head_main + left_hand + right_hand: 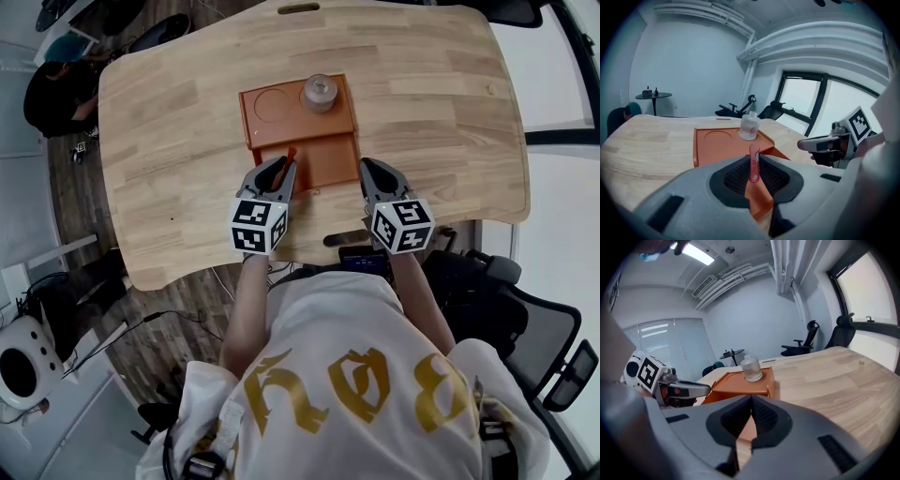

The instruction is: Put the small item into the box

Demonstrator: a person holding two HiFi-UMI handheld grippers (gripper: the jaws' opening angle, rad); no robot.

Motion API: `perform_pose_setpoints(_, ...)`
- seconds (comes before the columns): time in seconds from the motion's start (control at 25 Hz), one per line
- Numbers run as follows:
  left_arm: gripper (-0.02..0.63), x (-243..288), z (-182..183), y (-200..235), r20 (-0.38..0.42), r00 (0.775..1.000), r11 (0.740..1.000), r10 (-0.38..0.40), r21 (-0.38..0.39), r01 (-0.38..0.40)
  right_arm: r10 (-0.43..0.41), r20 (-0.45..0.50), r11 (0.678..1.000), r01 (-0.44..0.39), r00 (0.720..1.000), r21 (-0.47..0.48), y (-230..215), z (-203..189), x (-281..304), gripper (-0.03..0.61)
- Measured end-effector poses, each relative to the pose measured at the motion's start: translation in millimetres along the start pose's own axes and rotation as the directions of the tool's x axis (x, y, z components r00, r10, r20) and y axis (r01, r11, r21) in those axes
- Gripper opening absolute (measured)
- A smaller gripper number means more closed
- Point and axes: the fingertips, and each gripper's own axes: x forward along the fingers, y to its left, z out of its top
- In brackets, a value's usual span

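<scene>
Small red item (pixel 753 164), pinched in my left tongs (pixel 753 174) just above the near compartment of the orange box (pixel 323 157) on the desk (pixel 178 112). My right tongs (pixel 751 404) rest together, empty. Placing step, I judge: next lower, then part the tongs

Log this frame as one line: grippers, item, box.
left gripper: shut on small red item | at orange box near edge | right gripper: shut, empty | glass bottle on box top | item not yet in box
</scene>
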Motion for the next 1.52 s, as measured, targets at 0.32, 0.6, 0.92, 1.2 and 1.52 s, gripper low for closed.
perform_pose_setpoints(0.32,0.06,24.1,-7.3,1.7,-0.073,0.997,0.999,-0.034,-0.017,0.033,-0.007,-0.027,1.0,0.008,1.0,0.02,-9.4,-4.0,13.4,0.012)
perform_pose_setpoints(0.6,0.06,48.7,-11.7,-3.9,-0.155,0.986,0.997,-0.067,0.03,0.072,-0.008,-0.036,0.999,0.01,0.999,0.051,-17.4,-0.4,23.6,0.012)
perform_pose_setpoints(0.92,0.06,71.5,-37.5,-10.8,-0.308,0.948,0.983,-0.086,0.13,0.131,-0.014,-0.056,0.998,0.017,0.998,0.058,-28.3,-0.4,35.6,0.012)
perform_pose_setpoints(1.2,0.06,85.7,-55.7,-10.9,-0.42,0.905,0.966,-0.068,0.197,0.165,-0.004,-0.069,0.997,0.009,0.998,0.073,-32.2,1.6,44.8,0.012)
perform_pose_setpoints(1.52,0.06,95.9,-70.4,-16.0,-0.49,0.866,0.956,-0.099,0.196,0.22,-0.006,-0.076,0.997,0.012,0.997,0.078,-35.8,0.6,50.6,0.012)
